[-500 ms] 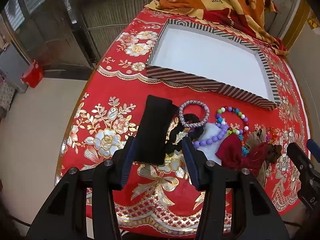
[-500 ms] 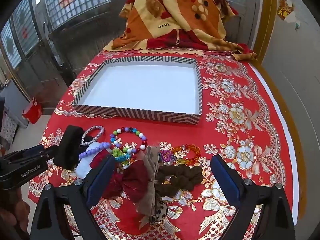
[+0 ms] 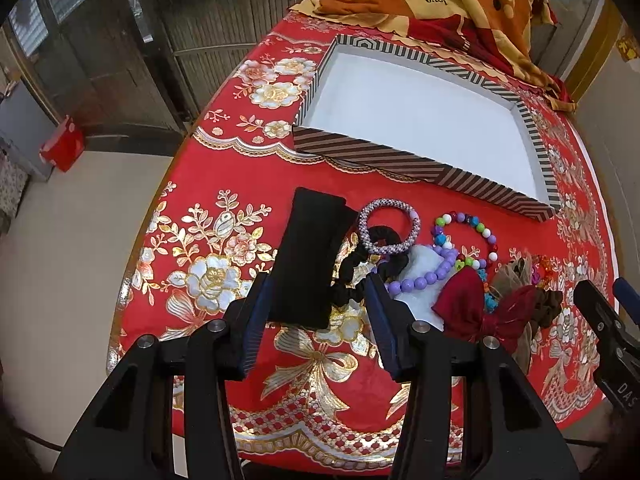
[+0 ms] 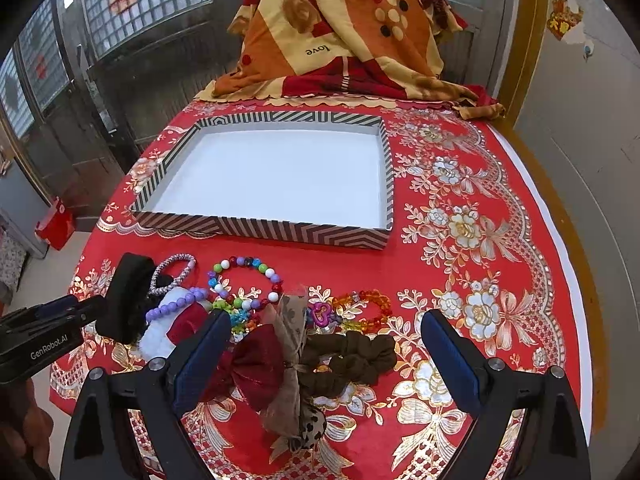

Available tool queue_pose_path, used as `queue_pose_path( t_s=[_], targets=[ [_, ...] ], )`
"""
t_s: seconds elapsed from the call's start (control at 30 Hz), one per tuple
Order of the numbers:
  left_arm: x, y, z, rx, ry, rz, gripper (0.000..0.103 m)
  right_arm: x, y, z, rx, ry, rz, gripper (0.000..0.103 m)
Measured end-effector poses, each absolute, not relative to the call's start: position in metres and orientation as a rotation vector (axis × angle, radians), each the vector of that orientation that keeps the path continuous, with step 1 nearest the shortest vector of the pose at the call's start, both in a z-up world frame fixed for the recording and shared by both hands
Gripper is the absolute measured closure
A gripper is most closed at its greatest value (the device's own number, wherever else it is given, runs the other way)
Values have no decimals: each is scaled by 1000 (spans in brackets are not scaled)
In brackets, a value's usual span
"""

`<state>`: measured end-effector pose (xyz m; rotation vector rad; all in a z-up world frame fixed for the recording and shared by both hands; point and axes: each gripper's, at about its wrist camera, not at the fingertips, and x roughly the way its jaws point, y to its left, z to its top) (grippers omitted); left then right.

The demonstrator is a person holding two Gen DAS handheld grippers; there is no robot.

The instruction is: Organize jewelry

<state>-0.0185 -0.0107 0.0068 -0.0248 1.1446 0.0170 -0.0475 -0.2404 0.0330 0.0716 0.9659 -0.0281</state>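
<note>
While both claws hang tilted down over a desk [image 4: 460, 184] draped in red and gold floral cloth, nothing is yet gripped. Nearest the lens, the left claw [image 3: 320, 320] stands open with its blue pads either side of the near end of a black pad [image 3: 308, 256]; whether they touch it cannot be told. The right claw [image 4: 324, 356] is spread as wide as it goes above a dark red bow [image 4: 256, 364], a tan mesh bow [image 4: 290, 336] and a brown scrunchie [image 4: 352, 360], touching none of them.

Just beyond, the rest of the jewelry lies heaped along the near part of the desk: a black scrunchie [image 3: 360, 272] beside the pad, a purple bead bracelet [image 3: 424, 278] on a white fluffy piece [image 3: 420, 264], a woven lilac bangle [image 3: 390, 226], a bracelet of mixed coloured beads [image 4: 244, 280] and an orange bead bracelet [image 4: 368, 308] with a pink heart charm [image 4: 320, 314].

Farther back sits a shallow striped box [image 4: 264, 232] with a white floor, holding nothing. At the far end of the desk lies an orange patterned blanket [image 4: 340, 40].
</note>
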Motion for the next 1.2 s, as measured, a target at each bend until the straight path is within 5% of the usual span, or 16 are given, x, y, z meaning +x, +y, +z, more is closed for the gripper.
queue_pose_path(
  t_s=[1.2],
  targets=[
    [-3,-11,-7,-40,1196,13,56,-33,-249,21,115,1032,-23,8]
  ],
)
